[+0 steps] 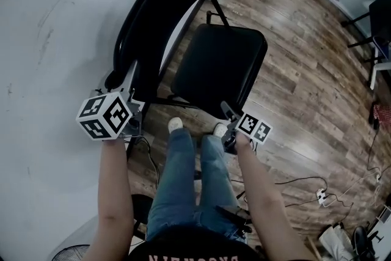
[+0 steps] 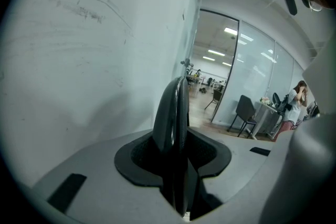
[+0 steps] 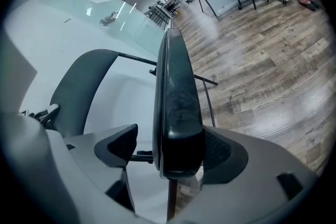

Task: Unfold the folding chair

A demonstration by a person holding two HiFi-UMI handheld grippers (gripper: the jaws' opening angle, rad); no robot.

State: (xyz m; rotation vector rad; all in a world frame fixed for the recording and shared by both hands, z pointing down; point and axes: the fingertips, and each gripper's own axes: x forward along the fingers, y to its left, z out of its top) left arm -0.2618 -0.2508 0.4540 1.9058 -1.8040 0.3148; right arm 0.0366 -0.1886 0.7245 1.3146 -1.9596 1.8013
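**While both grippers meet it, folding chair stands by the wall with its seat swung out**

Where the person's feet point, at 12 o'clock in the head view, the black folding chair stands on the wooden floor. Its padded seat is swung away from the curved backrest, which rises at 10 o'clock of the seat. How level the seat lies I cannot tell.

The left gripper is at the backrest's near side, at 8 o'clock of the seat. Its own view shows the jaws clamped on the thin black edge of the backrest, one pad pressed to each face.

The right gripper sits at the seat's front edge, at 6 o'clock of the seat. Its own view shows the jaws apart with the seat's rim between them. One pad lies against the rim. The other pad stands clear of it, with a gap showing.

Two light shoes rest just below the seat's front edge, between the two grippers. A pale wall fills the 9 o'clock side, close behind the backrest. Cables trail over the floor at 4 o'clock. A glass partition shows beyond the backrest in the left gripper view, with another dark chair standing before it.
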